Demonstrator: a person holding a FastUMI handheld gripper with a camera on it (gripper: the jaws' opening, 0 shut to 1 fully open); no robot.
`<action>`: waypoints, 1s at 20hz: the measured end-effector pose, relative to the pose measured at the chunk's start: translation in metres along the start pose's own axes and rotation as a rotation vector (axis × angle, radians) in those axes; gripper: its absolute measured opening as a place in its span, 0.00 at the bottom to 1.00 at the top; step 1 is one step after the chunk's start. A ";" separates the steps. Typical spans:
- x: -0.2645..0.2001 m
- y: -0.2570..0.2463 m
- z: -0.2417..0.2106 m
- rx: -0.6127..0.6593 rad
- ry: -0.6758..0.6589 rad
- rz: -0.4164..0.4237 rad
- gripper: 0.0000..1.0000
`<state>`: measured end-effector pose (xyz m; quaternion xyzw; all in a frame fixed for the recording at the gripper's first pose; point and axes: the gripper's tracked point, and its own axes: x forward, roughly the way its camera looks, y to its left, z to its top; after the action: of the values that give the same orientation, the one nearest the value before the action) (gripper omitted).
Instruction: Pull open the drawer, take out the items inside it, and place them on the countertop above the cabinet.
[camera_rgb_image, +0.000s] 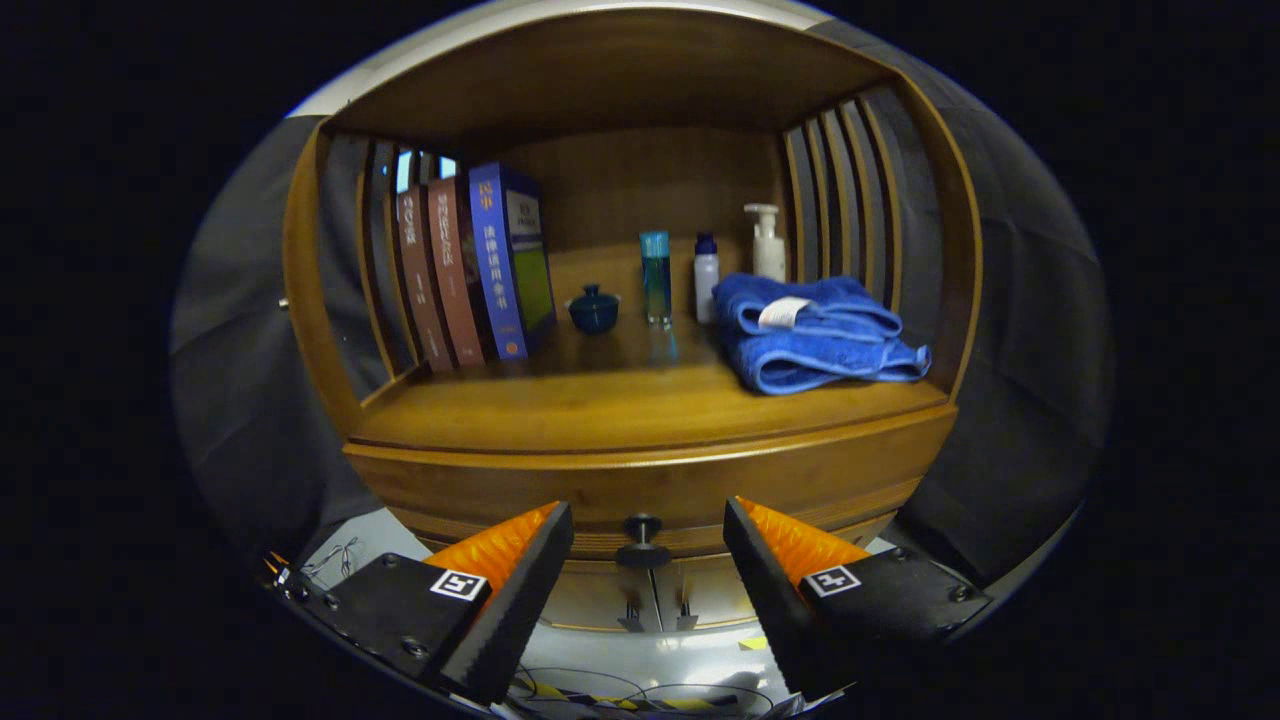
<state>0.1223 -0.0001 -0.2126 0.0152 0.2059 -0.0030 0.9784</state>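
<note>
The drawer (650, 495) runs across the lower middle of the frame as a curved wooden front, shut, and its small dark knob (642, 540) sits low at centre, just under that front's lower edge. The gripper (648, 550) hangs with its jaws spread wide, one finger to either side of the knob and neither one touching it — nothing is held. So the step in hand looks like the approach to the pull, with the whole task still ahead, since whatever lies inside the drawer is hidden. To do it well, the fingers should go forward until the knob's stem lies squarely between the pads, then close behind the knob's head rather than on its rim, so the grip cannot slip off when pulled; the pull itself should run straight back along the drawer's travel, as a sideways tug could jam it. Above the drawer front, the countertop (640, 405) fills the middle of the frame and is where the items must land; its near strip is bare wood. Further back on it stand a row of books (470, 265) at upper left, a small dark blue lidded pot (594, 308), a tall blue bottle (656, 275), a white bottle (706, 275) and a pump bottle (767, 240), with a folded blue towel (815, 335) at right.
</note>
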 end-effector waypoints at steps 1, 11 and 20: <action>0.008 0.000 -0.008 0.000 0.024 -0.001 0.99; 0.048 0.002 -0.052 0.004 0.130 0.022 0.66; 0.049 0.002 -0.053 -0.029 0.141 0.023 0.37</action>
<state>0.1460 0.0032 -0.2805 0.0033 0.2740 0.0121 0.9616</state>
